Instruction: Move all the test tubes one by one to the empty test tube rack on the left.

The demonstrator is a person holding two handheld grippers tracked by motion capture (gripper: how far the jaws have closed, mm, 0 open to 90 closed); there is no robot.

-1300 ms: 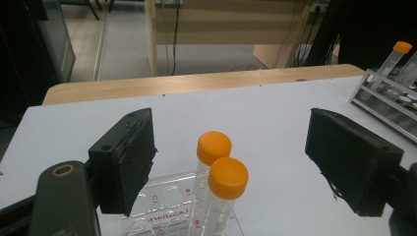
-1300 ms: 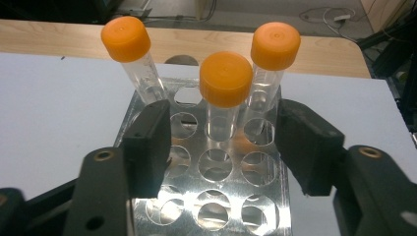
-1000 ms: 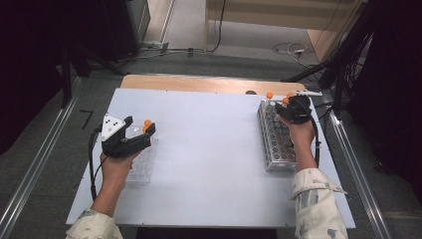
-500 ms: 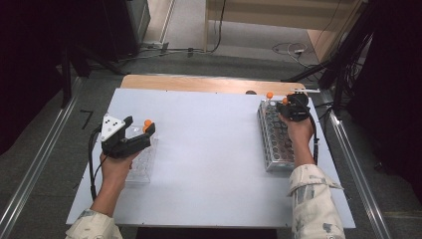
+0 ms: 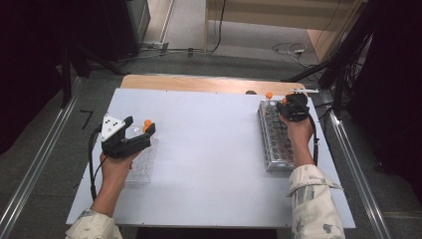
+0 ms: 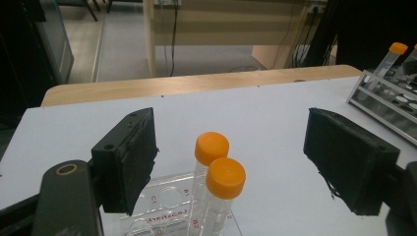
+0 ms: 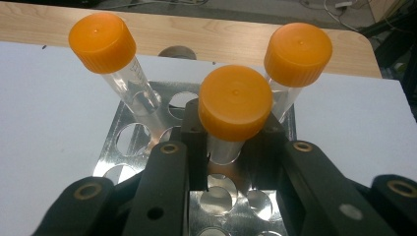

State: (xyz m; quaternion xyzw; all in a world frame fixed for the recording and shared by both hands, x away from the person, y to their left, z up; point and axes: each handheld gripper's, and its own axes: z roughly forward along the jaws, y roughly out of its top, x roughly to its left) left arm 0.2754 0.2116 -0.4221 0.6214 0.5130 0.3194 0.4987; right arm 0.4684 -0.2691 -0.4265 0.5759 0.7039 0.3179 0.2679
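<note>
- Gripping a clear tube (image 7: 231,128) just under its orange cap, the right gripper (image 7: 231,147) has just been closing its jaws on it; the tube stands over the metal rack (image 5: 272,139) at the rack's far end.
- Rack sits at the right edge of the white table (image 5: 209,149), little margin beyond it; its far end is close to the bare wooden strip (image 5: 199,83) along the far side.
- Two more orange-capped tubes stand in the far row: left tube (image 7: 115,69), right tube (image 7: 290,69), both leaning outward, close beside the held one. Tight room there.
- Left gripper (image 6: 231,162) has its jaws spread wide, nothing touching the pads; it hovers at the near left over a clear plastic rack (image 5: 142,162).
- Two capped tubes (image 6: 211,182) stand in that clear rack between the left jaws, well clear of both pads.
- Wide bare table between the two racks, open for moving.
- Hidden: lower part of the held tube, behind the right jaws; which rack hole it is over cannot be told. In the high view the right hand (image 5: 297,130) covers part of the metal rack.
- Cut off: clear rack's near part in the left gripper view; its red lettering is too small to read.
- Materials: shiny perforated metal rack with round holes, ribbed plastic caps, rough black jaw pads, matte table.
</note>
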